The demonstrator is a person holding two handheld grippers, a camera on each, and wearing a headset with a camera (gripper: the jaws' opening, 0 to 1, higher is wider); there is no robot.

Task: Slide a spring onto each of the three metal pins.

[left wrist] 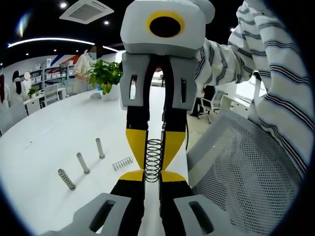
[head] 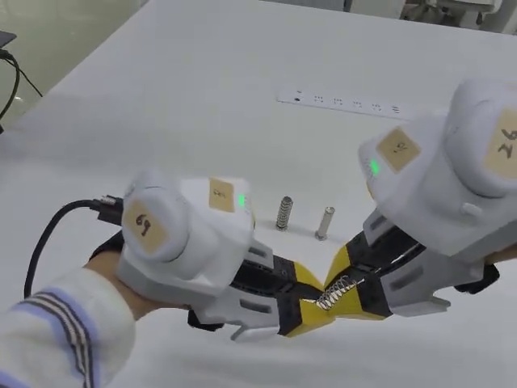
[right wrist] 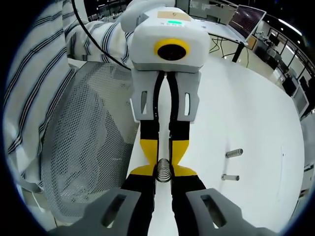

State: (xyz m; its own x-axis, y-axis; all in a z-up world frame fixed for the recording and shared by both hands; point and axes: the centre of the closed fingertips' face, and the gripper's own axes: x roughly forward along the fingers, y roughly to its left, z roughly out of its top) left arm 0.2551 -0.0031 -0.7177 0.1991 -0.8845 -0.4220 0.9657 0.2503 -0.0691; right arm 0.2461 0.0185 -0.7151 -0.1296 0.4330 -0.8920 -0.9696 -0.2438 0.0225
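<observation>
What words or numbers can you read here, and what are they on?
"69": tan label on the left gripper.
"26": tan sticker on the right gripper.
Smaller stickers on both grippers, and marks on the power strip: too small to read.

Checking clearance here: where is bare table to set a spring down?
Bare table lies between the power strip and the pins, and left of them. Crowded in front, where left gripper and right gripper pinch one spring.
</observation>
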